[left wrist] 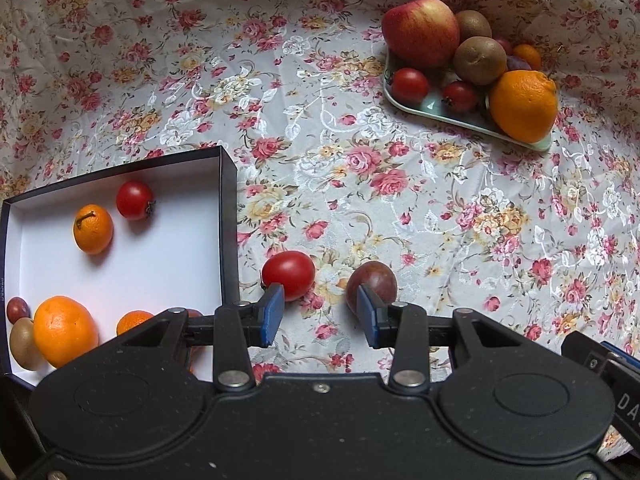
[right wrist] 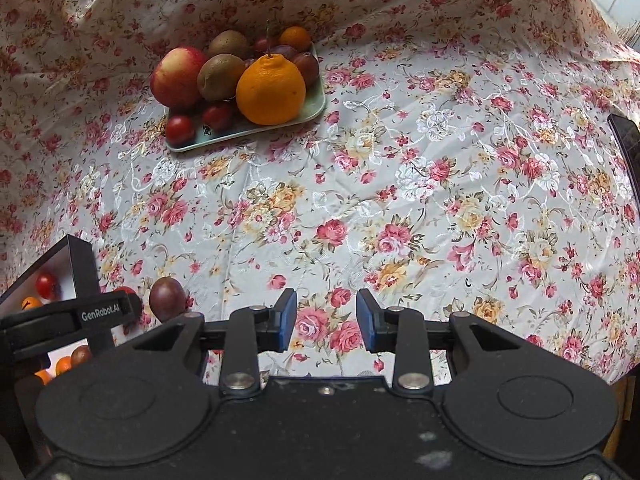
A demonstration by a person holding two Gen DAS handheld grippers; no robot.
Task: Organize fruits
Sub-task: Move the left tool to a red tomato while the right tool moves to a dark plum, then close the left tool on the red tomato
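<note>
A red tomato (left wrist: 289,275) and a dark purple passion fruit (left wrist: 372,287) lie on the floral cloth just past my left gripper (left wrist: 320,314), which is open with nothing between its blue pads. The tomato is by the left pad, the passion fruit by the right pad. A dark box (left wrist: 226,216) with a white floor at the left holds oranges, a tomato, a kiwi and a passion fruit. A pale green tray (left wrist: 460,118) far right carries an apple, kiwis, tomatoes and a big orange. My right gripper (right wrist: 326,316) is open over bare cloth; the passion fruit (right wrist: 167,299) sits to its left.
The floral cloth rises up as a backdrop behind the green tray (right wrist: 312,114). The box corner (right wrist: 82,264) and the left gripper's body (right wrist: 68,316) sit at the lower left of the right wrist view. A dark object (right wrist: 628,140) stands at the right edge.
</note>
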